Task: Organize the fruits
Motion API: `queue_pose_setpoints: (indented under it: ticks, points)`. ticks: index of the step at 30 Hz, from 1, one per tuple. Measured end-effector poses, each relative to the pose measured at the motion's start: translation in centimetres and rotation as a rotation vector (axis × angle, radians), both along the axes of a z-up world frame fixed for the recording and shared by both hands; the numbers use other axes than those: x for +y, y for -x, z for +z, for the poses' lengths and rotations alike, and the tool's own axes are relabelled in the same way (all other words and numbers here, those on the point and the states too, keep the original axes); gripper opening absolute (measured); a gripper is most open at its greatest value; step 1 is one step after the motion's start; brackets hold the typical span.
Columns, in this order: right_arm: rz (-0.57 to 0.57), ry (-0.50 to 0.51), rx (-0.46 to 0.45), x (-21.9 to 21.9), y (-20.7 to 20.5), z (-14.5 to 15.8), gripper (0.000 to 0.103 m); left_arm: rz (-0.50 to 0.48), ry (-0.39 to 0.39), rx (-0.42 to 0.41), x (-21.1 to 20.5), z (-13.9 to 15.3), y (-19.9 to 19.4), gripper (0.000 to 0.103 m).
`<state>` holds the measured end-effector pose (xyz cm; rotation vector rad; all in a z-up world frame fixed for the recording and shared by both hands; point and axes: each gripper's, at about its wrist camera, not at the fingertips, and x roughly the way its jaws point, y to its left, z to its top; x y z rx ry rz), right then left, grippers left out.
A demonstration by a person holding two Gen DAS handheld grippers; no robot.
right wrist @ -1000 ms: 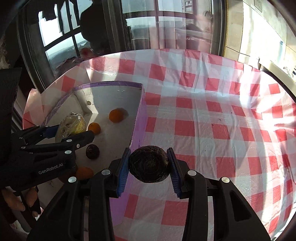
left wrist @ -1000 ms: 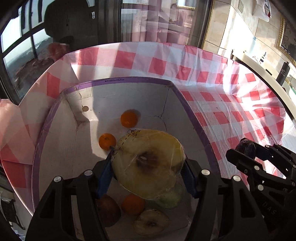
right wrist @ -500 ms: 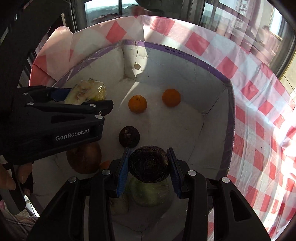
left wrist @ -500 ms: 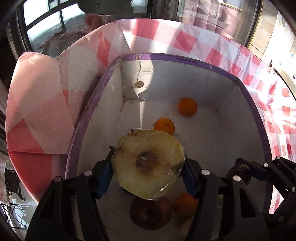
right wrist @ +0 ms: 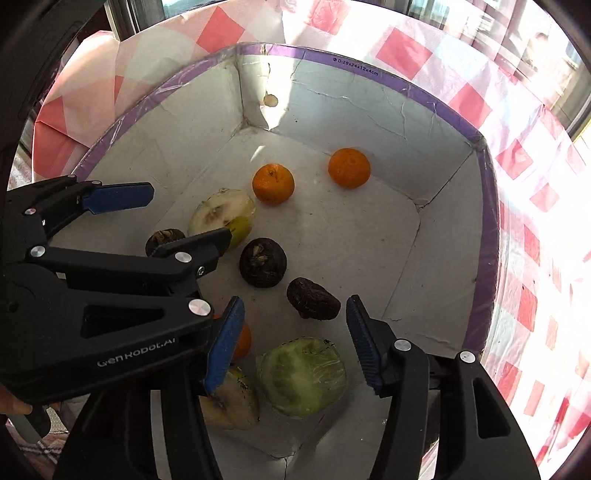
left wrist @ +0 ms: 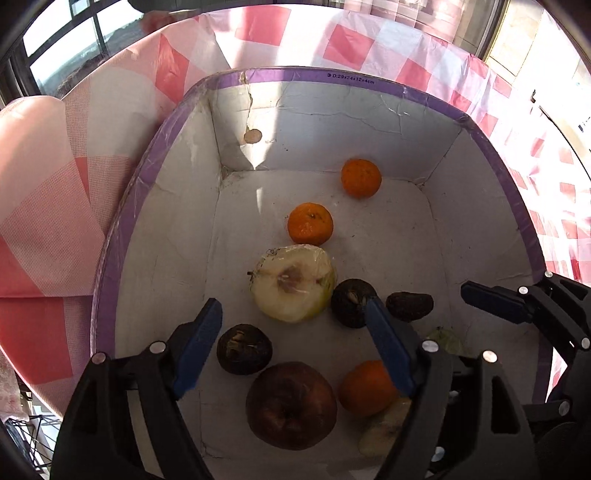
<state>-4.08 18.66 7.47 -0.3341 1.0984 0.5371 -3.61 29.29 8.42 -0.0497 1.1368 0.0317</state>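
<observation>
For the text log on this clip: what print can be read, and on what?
"D:29x24x12x4cm": far purple rim of the box, after a small round mark too small to read.
"GenRobot.AI": side of the left gripper, in the right wrist view.
Nothing else legible.

A red-and-white checked tablecloth (left wrist: 369, 40) covers the desk and hangs in folds over its near-left edge (right wrist: 74, 110). Behind it stand dark-framed windows (left wrist: 55, 48) with daylight coming through. A pale curtain (left wrist: 424, 14) hangs at the far side, and sunlight falls brightly across the cloth at right.
</observation>
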Motion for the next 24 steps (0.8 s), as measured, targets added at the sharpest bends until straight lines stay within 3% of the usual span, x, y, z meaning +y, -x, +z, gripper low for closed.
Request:
queue_pose_setpoints:
  ticks: [3, 6, 7, 11, 14, 20, 24]
  points:
    - [0.009, 0.019, -0.008, 0.3, 0.4, 0.1, 0.061, -0.013, -0.005, -0.007, -0.3, 0.1, 0.1, 0.09]
    - [-0.006, 0.02, -0.022, 0.4, 0.8, 0.6, 0.085, -0.024, -0.008, -0.031, -0.5, 0.5, 0.4, 0.09]
    - [-0.018, 0.011, -0.021, 0.2, 0.9, 0.8, 0.086, -0.027, -0.016, -0.038, -0.6, 0.8, 0.6, 0.09]
    - [-0.054, -0.029, 0.026, -0.5, 1.5, 1.0, 0.086, 0.034, -0.093, -0.101, -0.4, 2.7, 1.4, 0.09]
    - [-0.048, -0.036, 0.04, -0.8, 2.3, 1.3, 0.086, 0.098, -0.155, -0.1, 0.2, 3.5, 1.8, 0.094]
    - [-0.038, -0.047, 0.039, -1.2, 3.9, 2.1, 0.086, 0.07, -0.044, -0.114, 1.3, 4.1, 2.8, 0.096]
    - [-0.042, -0.038, 0.036, -1.1, 3.9, 2.3, 0.086, 0.041, -0.047, -0.099, 0.9, 3.8, 2.8, 0.096]
